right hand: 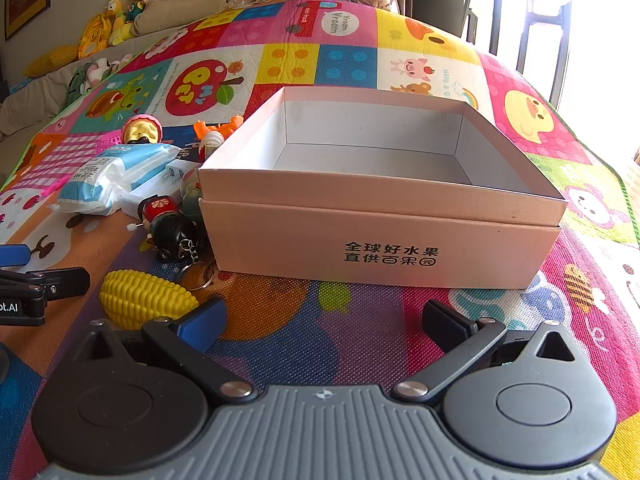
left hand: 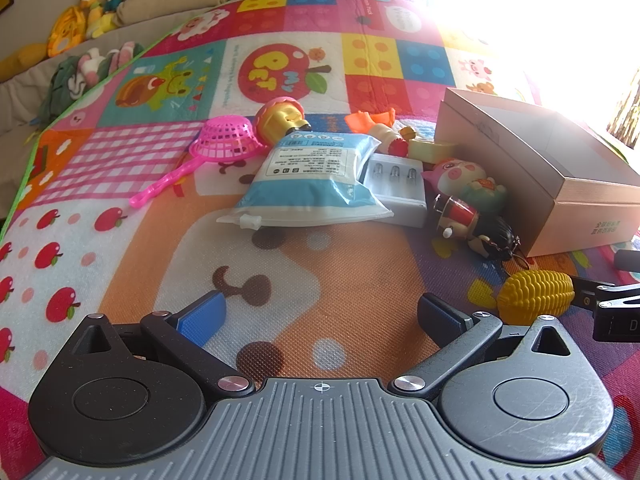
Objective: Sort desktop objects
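Observation:
An open, empty pink cardboard box (right hand: 380, 240) stands on the play mat; it also shows in the left wrist view (left hand: 552, 184). Left of it lie a yellow toy corn (right hand: 144, 298) (left hand: 536, 294), a black-haired keychain doll (right hand: 170, 226) (left hand: 476, 228), a blue-white pouch (left hand: 312, 176) (right hand: 116, 176), a white battery case (left hand: 396, 188), a pig figure (left hand: 464, 178), a pink strainer (left hand: 224, 146) and a yellow-pink doll (left hand: 280, 116). My left gripper (left hand: 320, 316) is open and empty over the mat. My right gripper (right hand: 324, 320) is open and empty in front of the box, corn beside its left finger.
The colourful play mat (left hand: 120, 184) covers the surface, its green edge at the left. Plush toys (right hand: 116, 20) and cushions lie beyond it at the back. Bright window light floods the right side. The left gripper's finger (right hand: 44, 284) shows at the right wrist view's left edge.

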The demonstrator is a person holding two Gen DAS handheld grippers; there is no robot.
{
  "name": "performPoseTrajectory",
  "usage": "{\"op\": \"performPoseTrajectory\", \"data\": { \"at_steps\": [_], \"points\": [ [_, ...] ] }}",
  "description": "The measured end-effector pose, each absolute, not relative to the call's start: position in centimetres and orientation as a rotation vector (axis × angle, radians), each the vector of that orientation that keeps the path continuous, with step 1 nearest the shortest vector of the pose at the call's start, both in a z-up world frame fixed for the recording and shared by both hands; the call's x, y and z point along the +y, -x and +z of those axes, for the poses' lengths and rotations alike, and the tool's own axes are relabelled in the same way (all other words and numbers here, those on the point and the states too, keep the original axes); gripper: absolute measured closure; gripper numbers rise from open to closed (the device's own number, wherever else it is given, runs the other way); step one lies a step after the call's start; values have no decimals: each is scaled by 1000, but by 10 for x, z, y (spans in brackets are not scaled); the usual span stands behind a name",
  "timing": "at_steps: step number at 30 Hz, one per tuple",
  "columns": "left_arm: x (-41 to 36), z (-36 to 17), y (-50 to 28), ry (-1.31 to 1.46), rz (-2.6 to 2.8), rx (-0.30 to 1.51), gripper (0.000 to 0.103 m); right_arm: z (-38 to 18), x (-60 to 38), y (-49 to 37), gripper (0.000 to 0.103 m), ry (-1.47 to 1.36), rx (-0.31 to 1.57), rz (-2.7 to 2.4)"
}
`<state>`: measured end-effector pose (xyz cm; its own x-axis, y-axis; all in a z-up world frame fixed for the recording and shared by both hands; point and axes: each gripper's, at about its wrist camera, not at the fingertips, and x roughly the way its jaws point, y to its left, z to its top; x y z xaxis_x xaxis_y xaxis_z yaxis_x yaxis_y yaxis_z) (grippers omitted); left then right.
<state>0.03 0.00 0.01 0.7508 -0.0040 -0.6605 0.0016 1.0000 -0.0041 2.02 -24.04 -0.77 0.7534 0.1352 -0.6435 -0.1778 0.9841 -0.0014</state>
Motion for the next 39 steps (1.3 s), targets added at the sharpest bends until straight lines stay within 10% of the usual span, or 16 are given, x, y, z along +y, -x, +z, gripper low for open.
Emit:
{"op": "performPoseTrajectory", "data": {
  "at_steps": [39],
  "points": [
    [-1, -1, 0, 3, -8, 737, 0, -2, -242, -21, 0, 70, 784, 193]
  ]
}}
